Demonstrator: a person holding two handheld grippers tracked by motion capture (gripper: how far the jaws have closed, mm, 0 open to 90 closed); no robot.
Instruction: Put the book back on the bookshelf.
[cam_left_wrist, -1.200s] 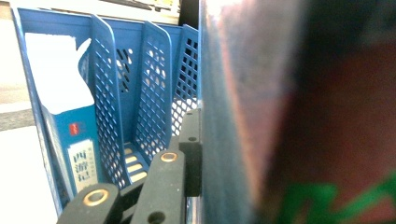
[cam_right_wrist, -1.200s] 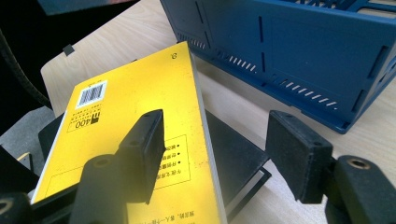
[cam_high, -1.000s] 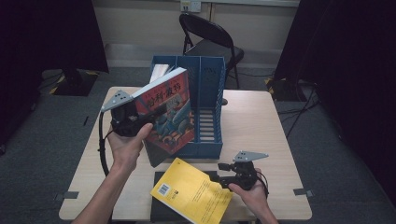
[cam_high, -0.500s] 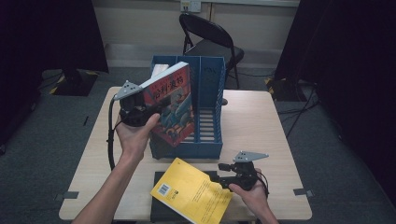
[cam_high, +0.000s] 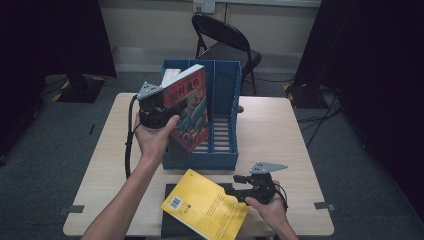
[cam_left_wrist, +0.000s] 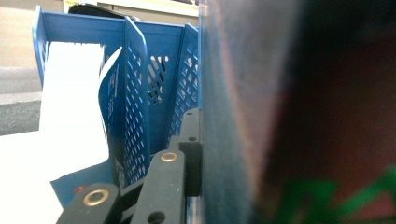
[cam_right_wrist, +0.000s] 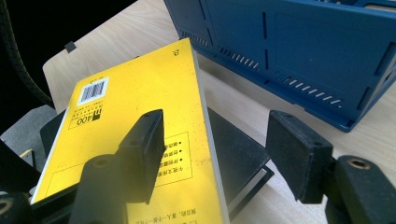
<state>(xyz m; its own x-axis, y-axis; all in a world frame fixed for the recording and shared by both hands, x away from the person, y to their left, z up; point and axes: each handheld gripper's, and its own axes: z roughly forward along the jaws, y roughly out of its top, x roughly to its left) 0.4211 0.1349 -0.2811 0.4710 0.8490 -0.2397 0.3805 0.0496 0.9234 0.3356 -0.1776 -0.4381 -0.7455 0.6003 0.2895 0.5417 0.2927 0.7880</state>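
From the high view, the left gripper (cam_high: 159, 116) clamps a red book (cam_high: 189, 114), held upright and tilted over the blue file rack (cam_high: 227, 155) at the far middle of the surface (cam_high: 280, 130). At the near edge, the right gripper (cam_high: 245, 188) rests beside a yellow book (cam_high: 205, 210) lying on a black book (cam_high: 175, 225).

In the left gripper view, the fingers (cam_left_wrist: 180, 158) press against the red book's (cam_left_wrist: 243, 116) cover, with the rack's (cam_left_wrist: 135, 93) dividers just behind.

In the right gripper view, the fingers (cam_right_wrist: 147, 144) stand apart: one over the yellow book (cam_right_wrist: 140, 102), the other above the bare surface (cam_right_wrist: 238, 107).
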